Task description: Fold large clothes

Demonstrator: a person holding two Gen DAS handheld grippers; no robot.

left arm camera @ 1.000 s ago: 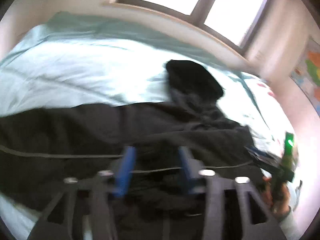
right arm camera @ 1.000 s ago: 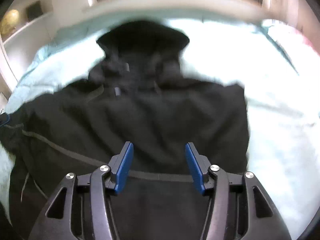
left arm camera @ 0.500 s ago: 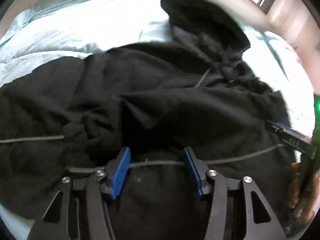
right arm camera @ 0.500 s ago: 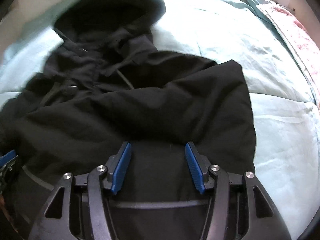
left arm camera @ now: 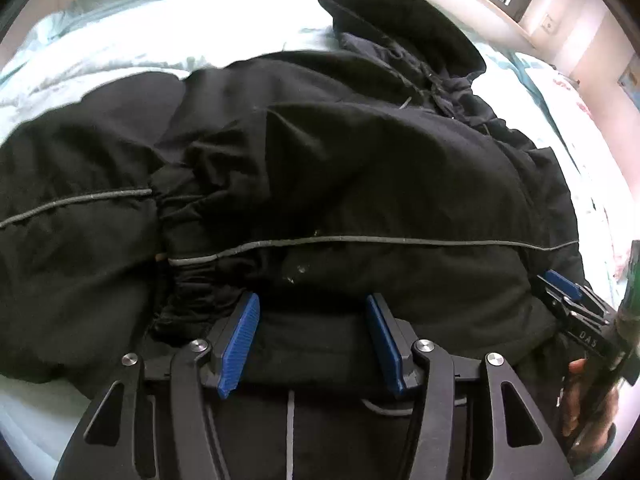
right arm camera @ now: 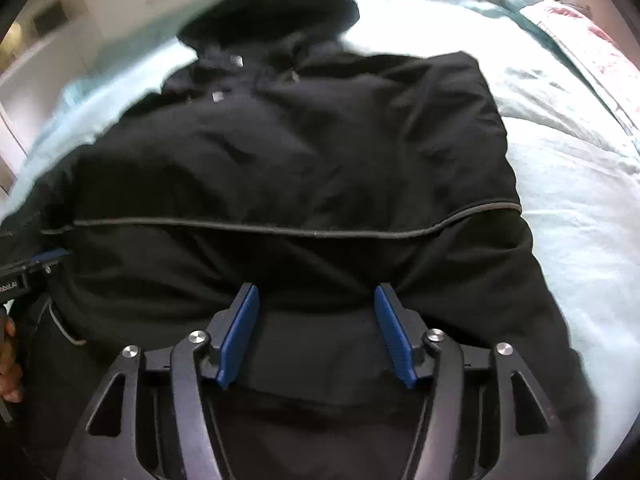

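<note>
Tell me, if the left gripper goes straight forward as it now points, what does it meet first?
Most likely the black jacket: the open left gripper already has its fabric between its fingers. Depth is unclear.

White letters "DAS" can be read on the black body of the right gripper (left arm camera: 562, 284), beside the black jacket (left arm camera: 340, 168).

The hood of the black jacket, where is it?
The hood lies at the far end of the black jacket, near the top of both views, on the light blue bedding by the wall under the window.
</note>
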